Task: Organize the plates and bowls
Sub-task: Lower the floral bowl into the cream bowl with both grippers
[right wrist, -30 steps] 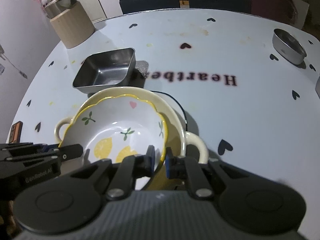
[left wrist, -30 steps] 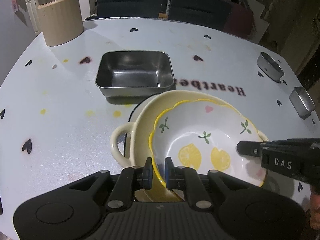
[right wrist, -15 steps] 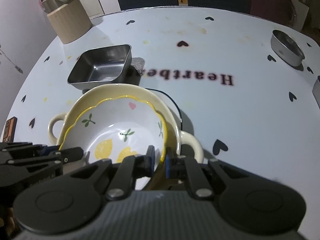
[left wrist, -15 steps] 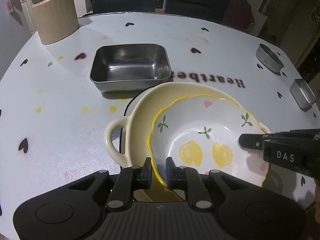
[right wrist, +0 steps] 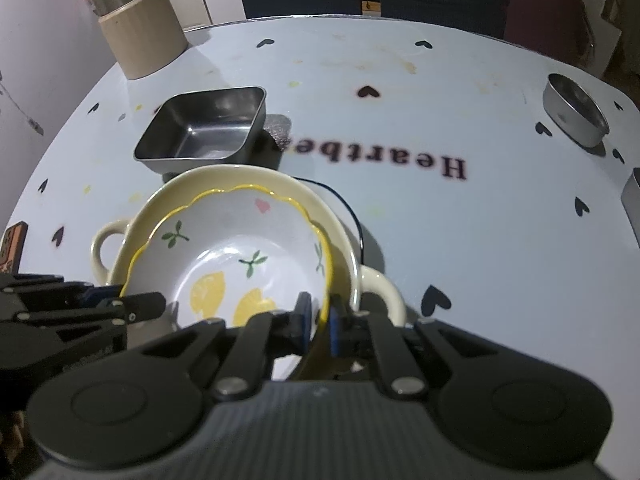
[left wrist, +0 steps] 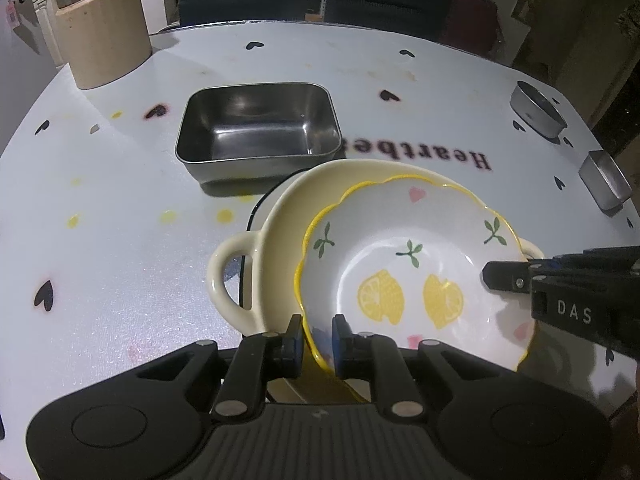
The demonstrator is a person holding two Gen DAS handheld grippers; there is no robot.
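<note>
Both claws clamped on opposite rim edges of lemon bowl (left wrist: 408, 264) (left claw (left wrist: 318, 330), right claw (right wrist: 318, 318)), bowl nested inside cream handled dish (left wrist: 276, 232), straight lift next probably.

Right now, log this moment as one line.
left gripper: shut on lemon bowl rim | right gripper: shut on opposite rim | lemon bowl: inside cream two-handled dish | steel tray: behind
</note>
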